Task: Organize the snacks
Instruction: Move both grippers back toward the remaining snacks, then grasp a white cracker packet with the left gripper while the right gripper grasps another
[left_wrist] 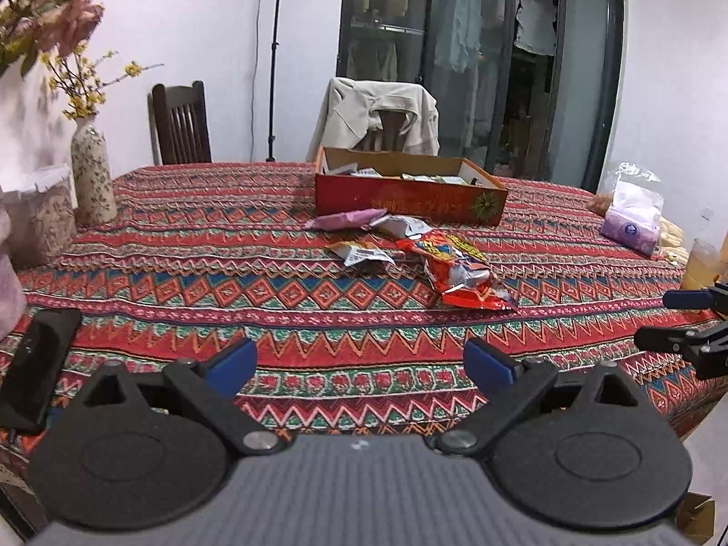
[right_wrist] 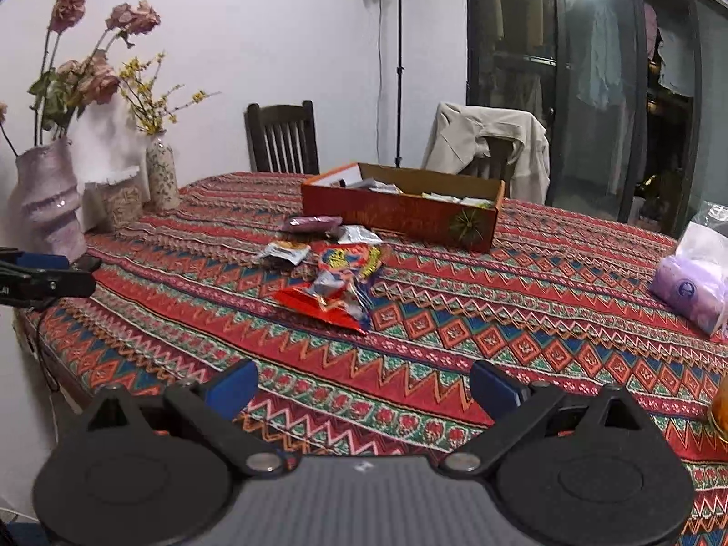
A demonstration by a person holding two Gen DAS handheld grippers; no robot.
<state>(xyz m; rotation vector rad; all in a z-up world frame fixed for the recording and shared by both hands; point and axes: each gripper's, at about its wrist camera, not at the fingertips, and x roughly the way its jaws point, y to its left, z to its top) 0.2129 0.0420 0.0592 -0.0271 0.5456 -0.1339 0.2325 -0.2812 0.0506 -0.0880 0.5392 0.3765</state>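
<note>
Box (left_wrist: 409,198) contents mostly hidden behind its wall, snack packet (left_wrist: 455,268) print unreadable, glass (right_wrist: 721,409) cut off at edge

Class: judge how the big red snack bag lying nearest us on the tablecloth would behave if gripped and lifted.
The red snack bag looks crumpled and glossy, so probably floppy and somewhat slippery. It appears torn open at the near end, so contents might spill if tilted. It lies flat, so it is unlikely to roll.

Left wrist view: looks forward and slightly downward from the near edge of the table (left_wrist: 182,273), its own fingers (left_wrist: 232,359) in the foreground. Right wrist view: same forward, downward facing, set further right, own fingers (right_wrist: 232,386) foremost. Both stand well back from the snack packets (left_wrist: 455,268) and open box (left_wrist: 409,195), which both views share along with the chairs behind.
</note>
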